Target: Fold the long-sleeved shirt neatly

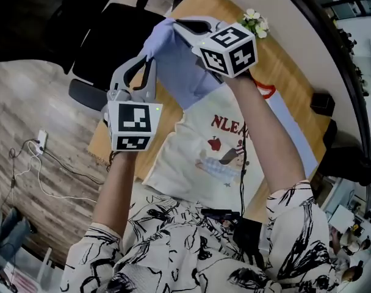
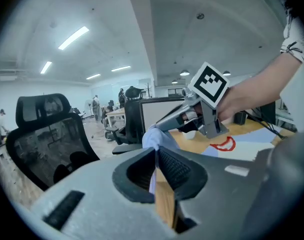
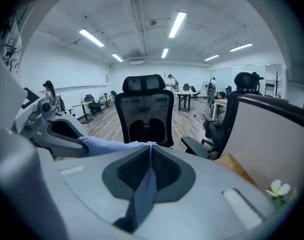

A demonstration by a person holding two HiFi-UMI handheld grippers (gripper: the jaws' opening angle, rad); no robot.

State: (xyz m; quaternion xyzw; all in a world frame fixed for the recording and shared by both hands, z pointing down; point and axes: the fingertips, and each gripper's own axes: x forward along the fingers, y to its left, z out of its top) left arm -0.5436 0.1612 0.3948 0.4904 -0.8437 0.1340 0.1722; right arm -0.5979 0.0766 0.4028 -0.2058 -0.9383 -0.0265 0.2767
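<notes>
Open-plan office space fills both gripper views: white ceiling with strip lights, pale wood-look floor (image 1: 45, 102), desks and a few people far back. Black mesh office chairs (image 3: 144, 111) stand just past the far edge of a wooden table (image 1: 283, 66), which takes up the middle of the head view.

On that table lies the long-sleeved shirt (image 1: 204, 151), cream body face up with a printed picture and red lettering, and a pale blue strip running along its right side. Its pale blue part (image 1: 182, 66) at the far end is held up off the wood, stretched between the two claws; whether this is a sleeve or an edge of the body cannot be told.

The left gripper (image 2: 156, 151) is clamped on one end of the blue cloth, a thin fold of which shows between its ribbed pads. The right gripper (image 3: 149, 151) is likewise closed on the other end, the fabric trailing down from between its jaws. Both point somewhat downward, well above the tabletop.

This looks like the start of a fold, with most of the shirt flat and unfolded. The next move probably calls for carrying the pinched edge across the cream body, both claws level so the cloth stays taut, then laying it down square.

A small sprig of white flowers (image 1: 255, 22) sits at the table's far corner.
</notes>
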